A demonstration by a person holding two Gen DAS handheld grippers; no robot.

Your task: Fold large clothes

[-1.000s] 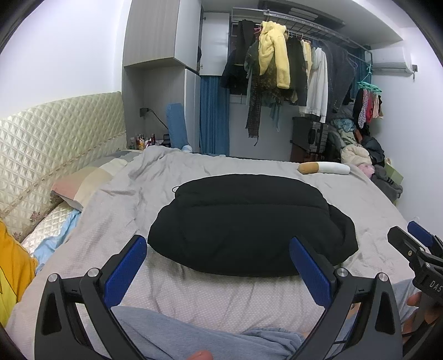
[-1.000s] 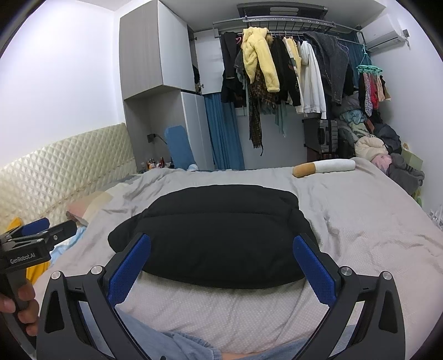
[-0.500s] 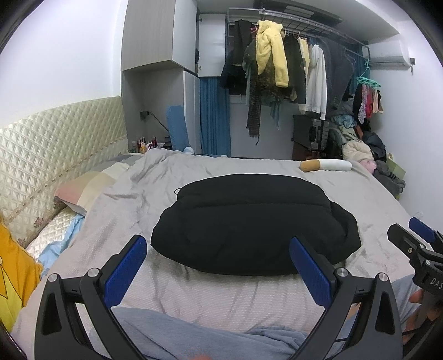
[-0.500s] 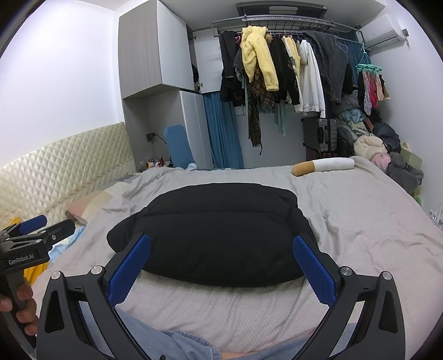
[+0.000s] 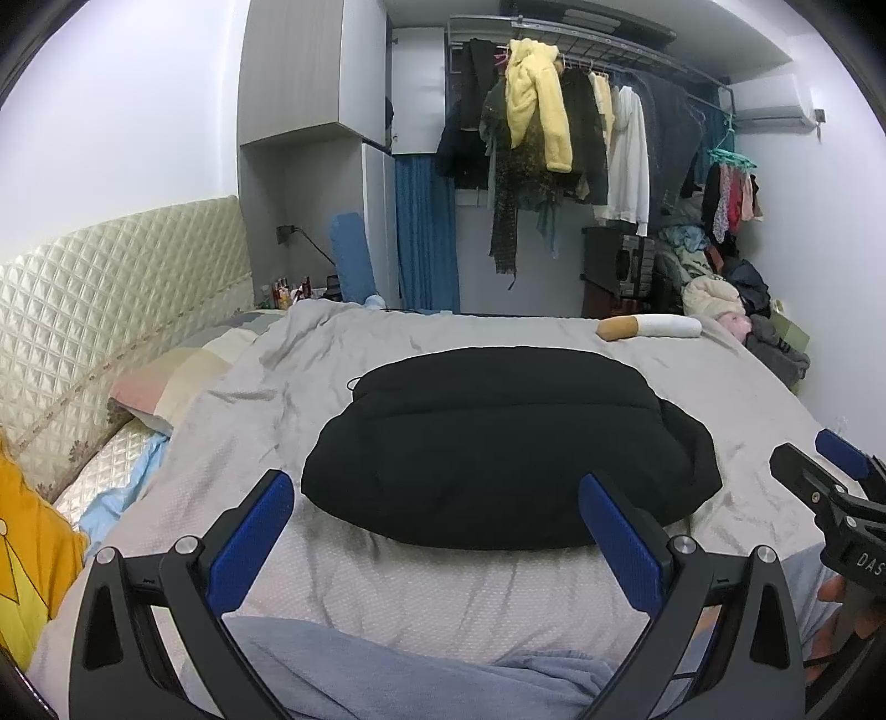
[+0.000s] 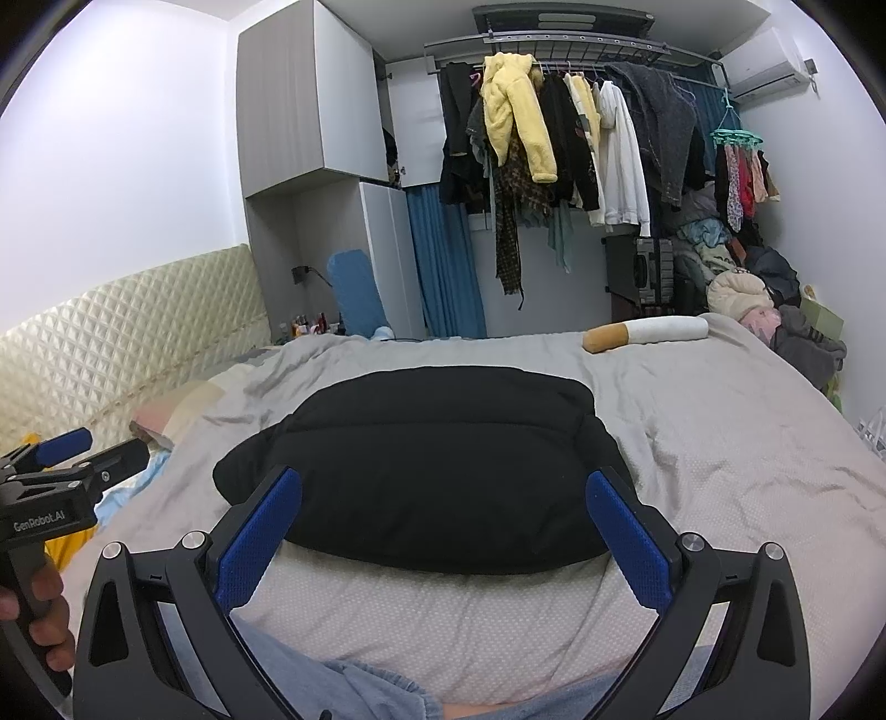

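Black padded garment (image 5: 498, 448) lies folded into a thick bundle in the middle of the bed (image 5: 554, 598), on the grey cover — its long axis runs left to right across both views, the rounded narrower end toward the far clothes rail (image 6: 554, 50). Left hand-held gripper (image 5: 437, 531) hangs above the near edge of the bundle, jaws spread wide, holding nothing. Right hand-held gripper (image 6: 443, 531) likewise — wide apart and empty.
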